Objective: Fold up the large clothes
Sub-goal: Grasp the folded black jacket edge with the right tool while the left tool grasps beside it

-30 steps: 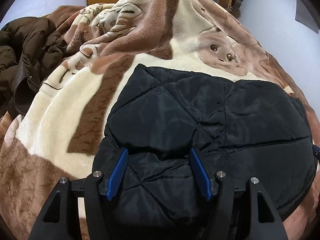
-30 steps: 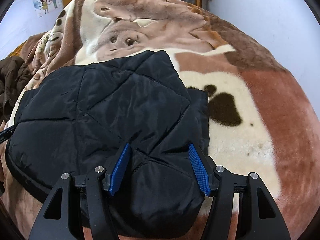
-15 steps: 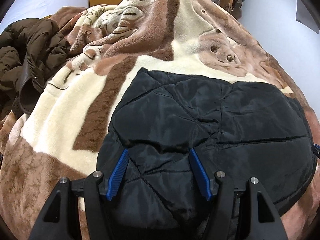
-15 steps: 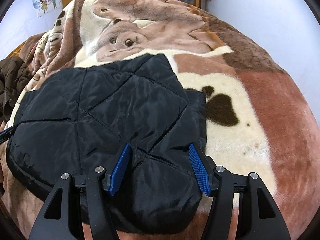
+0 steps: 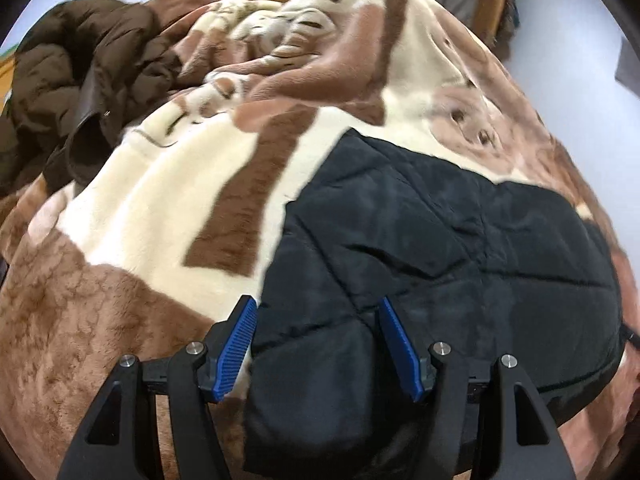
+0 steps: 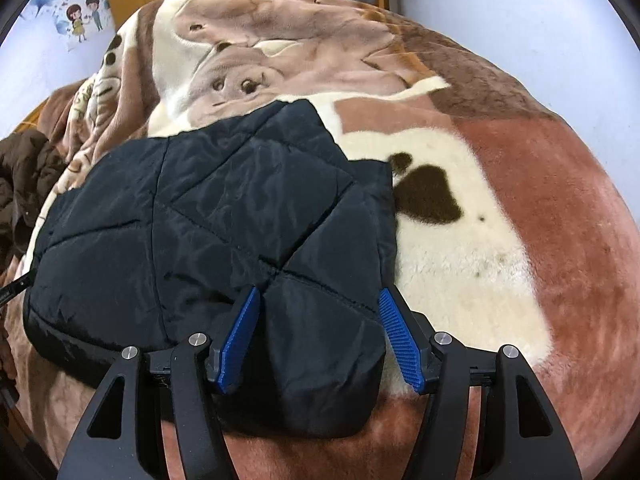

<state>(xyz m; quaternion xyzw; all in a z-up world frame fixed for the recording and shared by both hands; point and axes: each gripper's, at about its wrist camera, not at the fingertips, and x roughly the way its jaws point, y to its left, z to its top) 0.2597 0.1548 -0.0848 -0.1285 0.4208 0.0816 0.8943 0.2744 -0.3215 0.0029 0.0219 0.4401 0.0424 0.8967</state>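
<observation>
- Black quilted nylon fills the lower middle of both views: the jacket point(image 5: 440, 248) lies folded into a compact block on the plush blanket point(image 5: 152, 208), which covers the bed.
- The left gripper point(image 5: 316, 344) hangs over the jacket's near left corner in the lower centre of its frame, blue pads spread apart; the left pad point(image 5: 236, 350) sits off the cloth edge over the blanket, and neither pad presses the fabric.
- The right gripper point(image 6: 318, 338) straddles the near right corner in the lower centre of its frame. Its jaws have just been opening a little; padded cloth bulges between them, but the pads stand clear of it.
- Both claws flank matching near corners, probably so the bundle can be squared or the next fold started evenly from both sides.
- A brown puffer coat point(image 5: 76, 92) is heaped at the upper left of the left view, likely waiting its turn.
- No brand or label shows on the jacket. A cartoon wall sticker point(image 6: 82, 14) of two children sits in the upper left of the right view; no readable writing.
</observation>
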